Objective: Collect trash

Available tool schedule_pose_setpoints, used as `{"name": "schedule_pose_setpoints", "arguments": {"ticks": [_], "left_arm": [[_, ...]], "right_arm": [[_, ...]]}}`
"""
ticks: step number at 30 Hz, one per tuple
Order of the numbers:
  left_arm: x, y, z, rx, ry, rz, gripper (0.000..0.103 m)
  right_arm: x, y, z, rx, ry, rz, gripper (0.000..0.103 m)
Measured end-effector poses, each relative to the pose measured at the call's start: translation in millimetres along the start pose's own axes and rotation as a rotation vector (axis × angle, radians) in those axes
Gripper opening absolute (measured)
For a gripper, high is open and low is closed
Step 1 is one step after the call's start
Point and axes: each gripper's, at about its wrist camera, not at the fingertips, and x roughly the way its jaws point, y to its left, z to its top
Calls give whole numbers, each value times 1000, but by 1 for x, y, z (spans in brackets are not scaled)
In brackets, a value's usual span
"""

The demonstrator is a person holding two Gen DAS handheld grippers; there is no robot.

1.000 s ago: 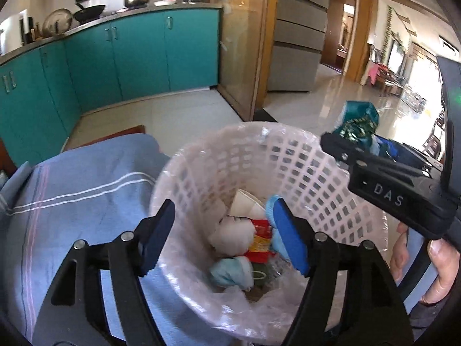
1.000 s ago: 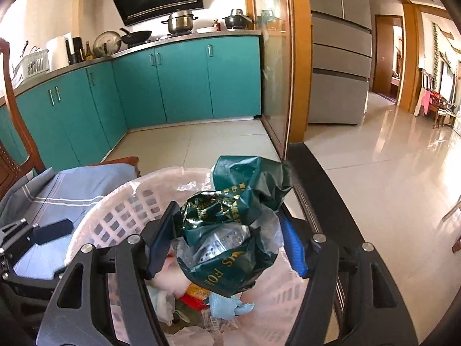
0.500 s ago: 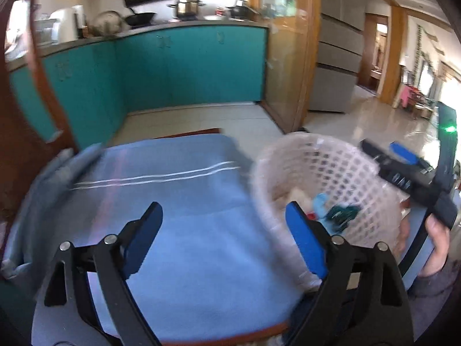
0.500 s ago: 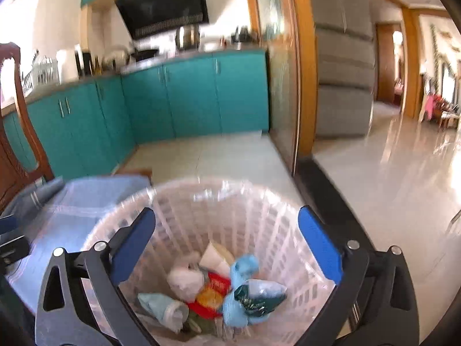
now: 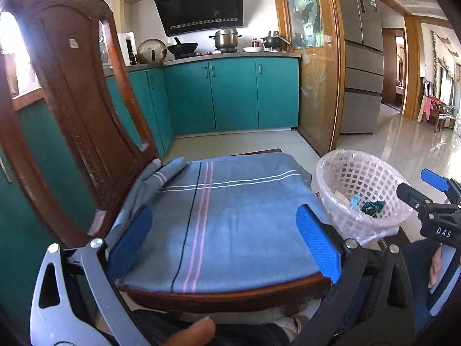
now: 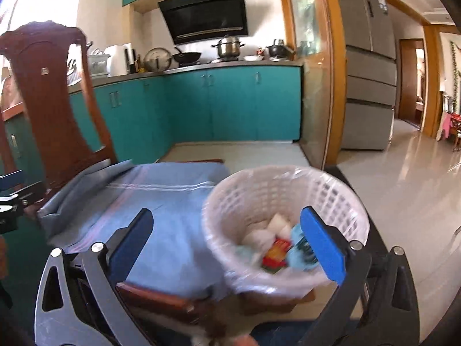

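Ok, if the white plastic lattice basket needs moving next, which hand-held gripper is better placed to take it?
Probably the right hand-held gripper: open, empty, with the white plastic lattice basket straight ahead. The left hand-held gripper, also open, faces the blue striped cloth on the wooden chair seat.

White letters "DAS" stood on the black body of the right hand-held gripper point(image 5: 432, 199), seen to the right of the left one. Labels on the range hood point(image 5: 198, 5) and the refrigerator point(image 5: 363, 57) beyond were too small to read.

One chair point(image 5: 72, 121), one basket point(image 5: 343, 170), two claws (both empty), one cloth point(image 5: 230, 216).
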Motion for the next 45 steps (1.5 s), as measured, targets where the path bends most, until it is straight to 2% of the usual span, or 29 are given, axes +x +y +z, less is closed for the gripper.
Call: {"name": "schedule_pose_setpoints", "arguments": {"ticks": [5,9,14,21,30,45], "left_arm": [[-30,9,-4,11,-46,-8,100],[-41,12,-3,0,-73,-11,100],[-52,14,-4,-1,-101,-10,100],[-58,15,-5,-18,-108,-19,100],[-59,10,-5,-5,-115,-3,100],[-60,5,-1,1,-111,-14,100]], "right_arm": [[-31,30,9,-92,-55,-52,100],[-49,32,16,-60,-91,-53,100],[-63,30,21,-33,-126,-96,100],[-83,37,20,-67,-163,-86,100],[-83,50,15,-135,-149,-88,100],[-86,46,16,-124,-151,-73,100]]}}
